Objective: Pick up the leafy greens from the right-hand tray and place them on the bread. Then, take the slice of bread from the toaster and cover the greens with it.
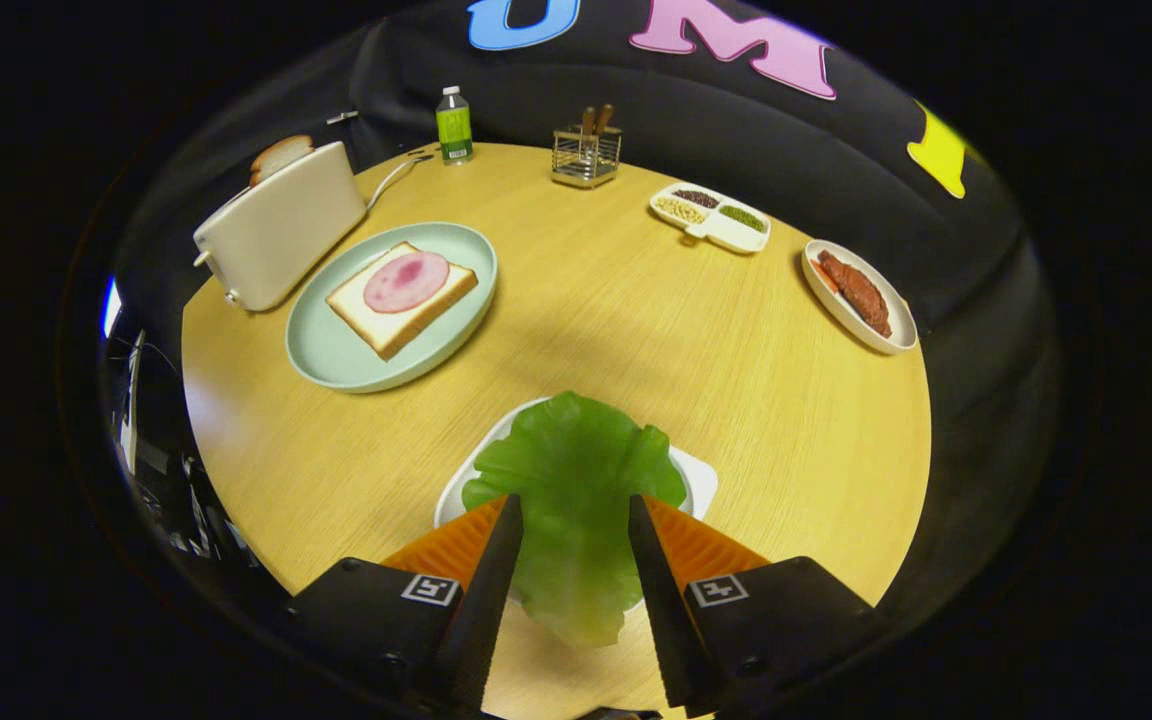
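Light wood grain is seen across the round table [636, 330], matt finish. The toaster [281, 228] looks like smooth cream plastic, slightly glossy. A glazed ceramic look is given by the pale plate [336, 365]. The leafy greens [576, 470] look waxy, wrinkled plastic. The utensil holder [586, 157] is shiny wire metal.

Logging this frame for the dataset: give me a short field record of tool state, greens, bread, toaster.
tool: fingers either side of the lettuce leaf, contact unclear
lettuce leaf: between the fingers, over the white tray
plate: beyond the fingers, beside the toaster, holds bread slice topped with ham
toaster: second slice sticking up from the slot
step: greens not yet on the bread
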Demonstrator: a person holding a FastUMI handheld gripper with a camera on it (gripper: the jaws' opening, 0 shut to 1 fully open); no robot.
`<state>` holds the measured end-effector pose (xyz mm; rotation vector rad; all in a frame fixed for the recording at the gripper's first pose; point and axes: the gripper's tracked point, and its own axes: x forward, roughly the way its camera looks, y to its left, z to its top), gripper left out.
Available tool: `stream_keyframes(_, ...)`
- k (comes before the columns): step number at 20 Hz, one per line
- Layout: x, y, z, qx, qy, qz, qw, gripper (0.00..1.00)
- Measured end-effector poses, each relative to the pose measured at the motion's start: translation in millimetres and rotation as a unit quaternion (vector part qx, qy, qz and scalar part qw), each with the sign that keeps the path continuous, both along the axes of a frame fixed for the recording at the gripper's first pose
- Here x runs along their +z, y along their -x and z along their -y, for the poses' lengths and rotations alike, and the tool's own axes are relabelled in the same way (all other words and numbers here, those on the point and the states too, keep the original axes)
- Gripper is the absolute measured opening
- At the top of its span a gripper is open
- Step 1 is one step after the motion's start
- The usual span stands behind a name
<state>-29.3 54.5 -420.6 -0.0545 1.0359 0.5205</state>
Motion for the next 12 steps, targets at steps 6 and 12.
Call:
stream_keyframes(6, -20, 14, -5, -0.002, -0.013, -0.032, 0.999, 0.39)
stream_keyframes(12, -8, 5, 3, -0.017, -0.011, 0.000, 1.000, 0.06)
